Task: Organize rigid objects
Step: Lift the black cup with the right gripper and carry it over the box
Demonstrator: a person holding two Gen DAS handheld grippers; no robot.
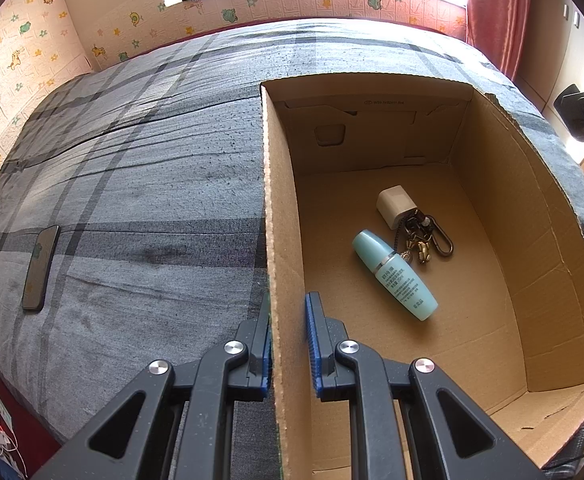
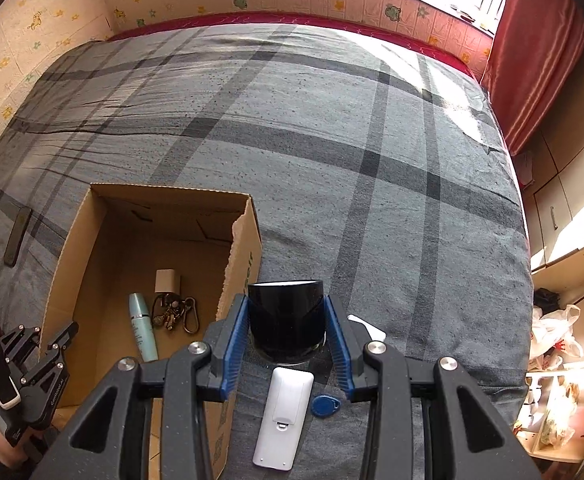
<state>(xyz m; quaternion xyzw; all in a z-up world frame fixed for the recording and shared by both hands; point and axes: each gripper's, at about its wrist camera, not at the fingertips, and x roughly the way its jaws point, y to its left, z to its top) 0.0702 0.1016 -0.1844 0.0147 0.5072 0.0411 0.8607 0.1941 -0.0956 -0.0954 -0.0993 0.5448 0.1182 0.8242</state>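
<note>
An open cardboard box point(image 1: 280, 208) point(image 2: 248, 248) sits on the grey plaid bed. Inside lie a teal bottle point(image 1: 396, 274) point(image 2: 142, 330), a white charger cube point(image 1: 396, 206) point(image 2: 167, 281) and a key bunch point(image 1: 422, 236) point(image 2: 174, 314). My left gripper point(image 1: 290, 312) straddles the box's left wall, one finger on each side, with a gap at the inner finger; it also shows in the right wrist view point(image 2: 54, 340). My right gripper point(image 2: 286, 312) is closed around a black cup point(image 2: 286, 320), held just right of the box.
A white remote point(image 2: 282, 420), a blue key fob point(image 2: 325, 405) and a white object point(image 2: 366, 326) lie on the bed under my right gripper. A dark phone point(image 1: 40, 268) point(image 2: 17, 236) lies left of the box. A red curtain point(image 2: 532, 48) and cabinets stand at the right.
</note>
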